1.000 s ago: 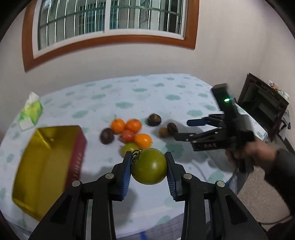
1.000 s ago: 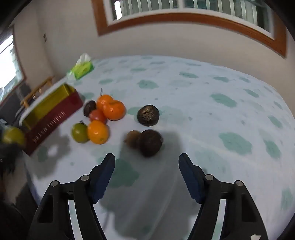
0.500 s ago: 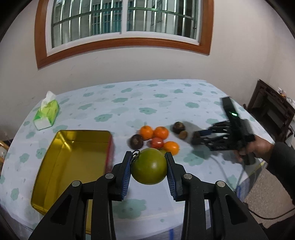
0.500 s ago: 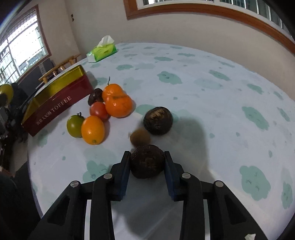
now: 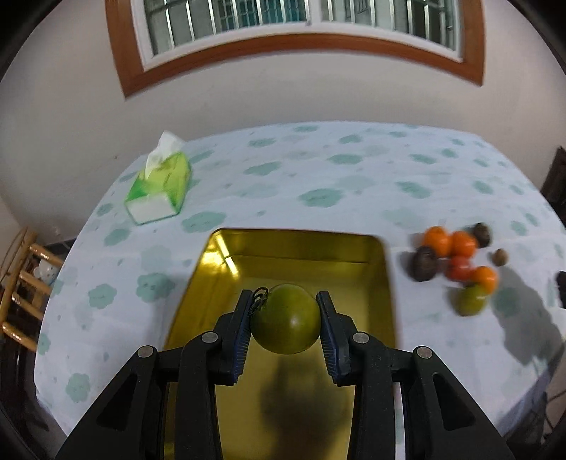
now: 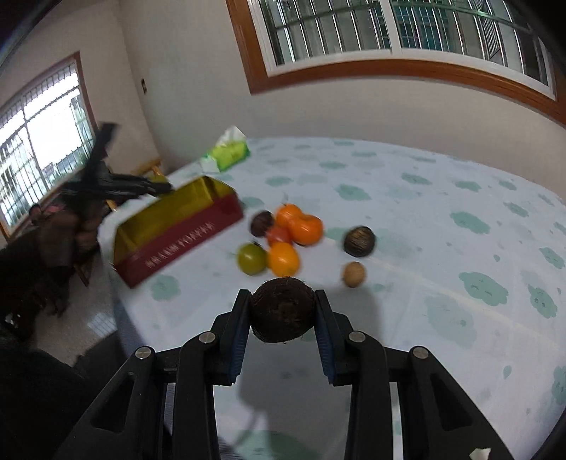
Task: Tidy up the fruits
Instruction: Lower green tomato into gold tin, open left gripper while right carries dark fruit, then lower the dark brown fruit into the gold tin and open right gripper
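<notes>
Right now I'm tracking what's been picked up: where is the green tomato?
The green tomato is in the left wrist view, clamped between the left gripper fingers, over the gold tin.

The wall is plain and pale. A wide window with a brown wooden frame and bars sits high on it, behind the counter, which has a light cloth with green cloud shapes. At the far left stands a wooden chair. In the right wrist view a second barred window on the left wall gives bright daylight. The floor there looks pale.
</notes>
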Motion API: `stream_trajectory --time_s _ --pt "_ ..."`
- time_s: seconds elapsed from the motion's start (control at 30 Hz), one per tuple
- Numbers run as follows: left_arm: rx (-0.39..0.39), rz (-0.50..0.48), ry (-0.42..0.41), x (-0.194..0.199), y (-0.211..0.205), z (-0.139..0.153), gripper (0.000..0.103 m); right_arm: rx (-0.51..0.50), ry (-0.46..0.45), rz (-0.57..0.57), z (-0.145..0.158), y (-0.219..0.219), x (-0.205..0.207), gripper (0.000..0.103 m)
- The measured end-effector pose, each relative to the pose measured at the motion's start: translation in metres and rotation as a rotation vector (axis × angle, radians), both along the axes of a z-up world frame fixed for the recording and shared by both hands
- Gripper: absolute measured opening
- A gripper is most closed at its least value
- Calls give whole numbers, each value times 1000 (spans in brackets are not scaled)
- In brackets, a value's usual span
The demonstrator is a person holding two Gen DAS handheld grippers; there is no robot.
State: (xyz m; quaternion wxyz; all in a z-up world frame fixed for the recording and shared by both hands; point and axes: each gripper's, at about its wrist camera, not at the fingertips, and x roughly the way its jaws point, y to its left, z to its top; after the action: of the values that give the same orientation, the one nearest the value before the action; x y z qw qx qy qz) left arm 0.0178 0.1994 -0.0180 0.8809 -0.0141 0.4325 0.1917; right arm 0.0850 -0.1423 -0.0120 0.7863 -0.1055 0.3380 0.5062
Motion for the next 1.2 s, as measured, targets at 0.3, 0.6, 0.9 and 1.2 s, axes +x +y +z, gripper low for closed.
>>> stream_trajectory --time_s 0.3,0.6,0.9,1.2 --pt "26 -18 71 22 27 -16 38 68 21 54 23 31 -25 32" --pt "-17 -36 69 41 42 -26 43 76 35 127 29 76 -41 32" --pt "99 34 -108 17 69 2 67 96 70 210 41 133 -51 32" --pt "16 186 -100 -20 129 -21 72 5 130 258 26 234 -40 32"
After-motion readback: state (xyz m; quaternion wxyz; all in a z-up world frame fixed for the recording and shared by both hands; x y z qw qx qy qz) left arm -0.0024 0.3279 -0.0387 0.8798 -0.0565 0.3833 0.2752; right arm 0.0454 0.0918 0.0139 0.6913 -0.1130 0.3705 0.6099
